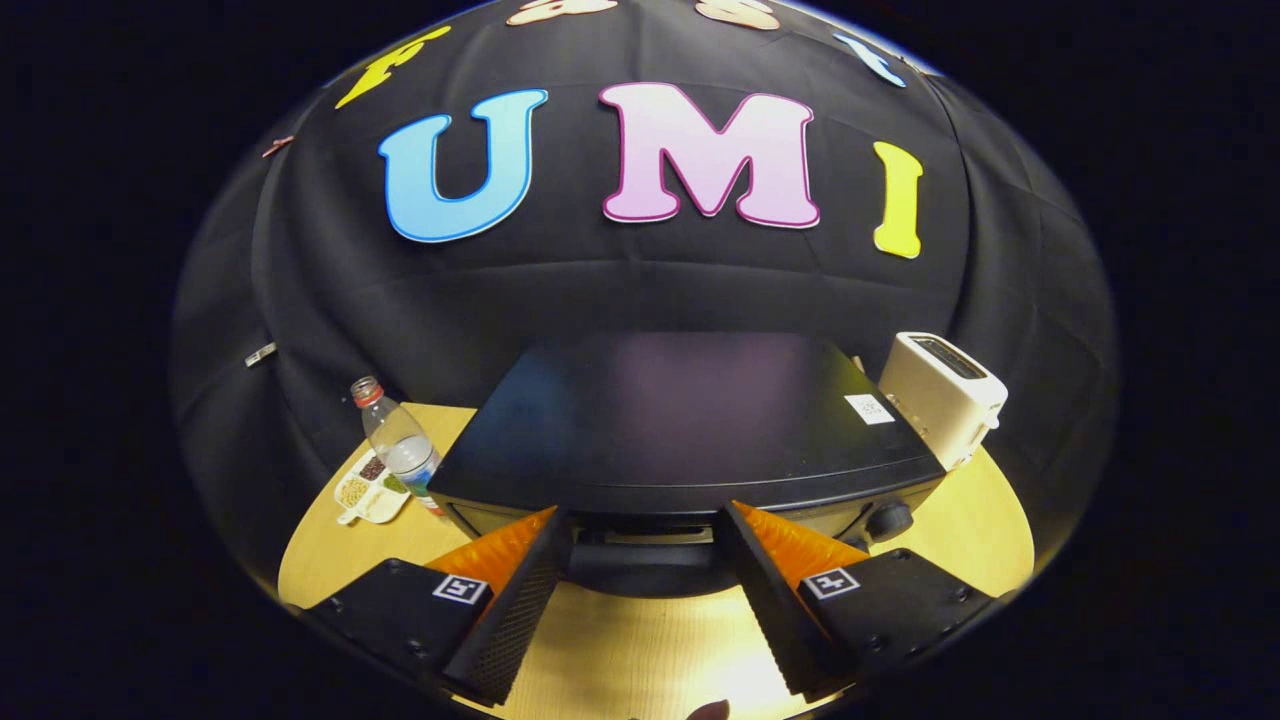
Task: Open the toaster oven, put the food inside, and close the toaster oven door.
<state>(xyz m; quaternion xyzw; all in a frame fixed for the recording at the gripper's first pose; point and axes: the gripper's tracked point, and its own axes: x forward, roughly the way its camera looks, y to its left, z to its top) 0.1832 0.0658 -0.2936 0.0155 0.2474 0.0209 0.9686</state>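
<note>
The black toaster oven [690, 420] stands on the wooden table [960, 530], seen from above and in front, its flat top toward me. My gripper [645, 512] is open, its orange-backed fingers [520, 570] spread wide against the oven's upper front edge. Between them lies a dark bar [640, 575], which looks like the door handle; neither finger presses on it. I cannot tell whether the door is shut. A small white divided dish of food [372, 490] lies on the table left of the oven.
A clear plastic bottle [398, 440] with a red cap stands by the dish, close to the oven's left corner. A white slot toaster [945, 395] sits at the oven's right rear. A round knob [888, 520] shows on the oven's right front.
</note>
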